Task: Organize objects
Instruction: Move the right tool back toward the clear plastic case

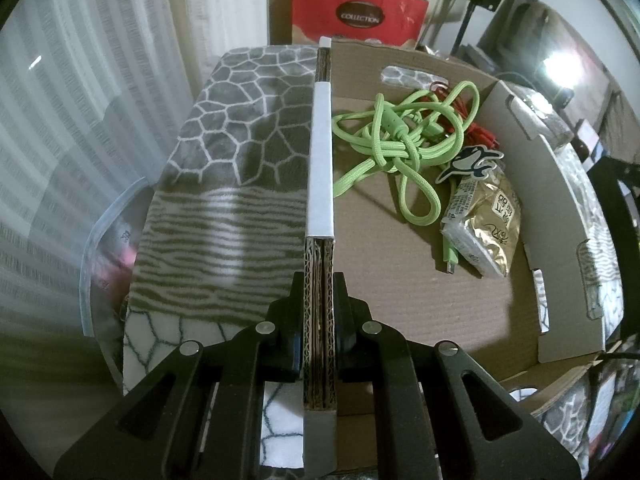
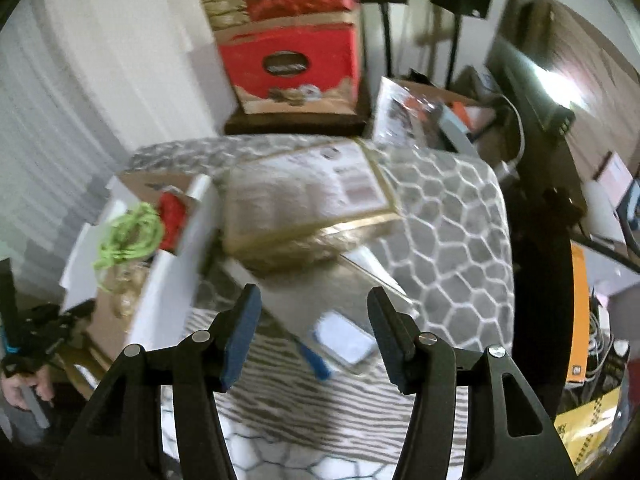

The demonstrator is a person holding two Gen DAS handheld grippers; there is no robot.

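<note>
My left gripper is shut on the upright double wall of an open cardboard box, white tape along its top edge. Inside the box lie a tangled green cord, a red cord, a dolphin-shaped tag and a gold snack packet. My right gripper hangs open and empty over the patterned blanket. Below it sit a small white packet and a blue stick-like item, both blurred. A flat gold-edged box lies beyond. The cardboard box stands to the left.
The blanket covers a table beside a white curtain. A red gift bag and stacked boxes stand behind. Clutter and a dark desk crowd the right side. A person's hand shows at lower left.
</note>
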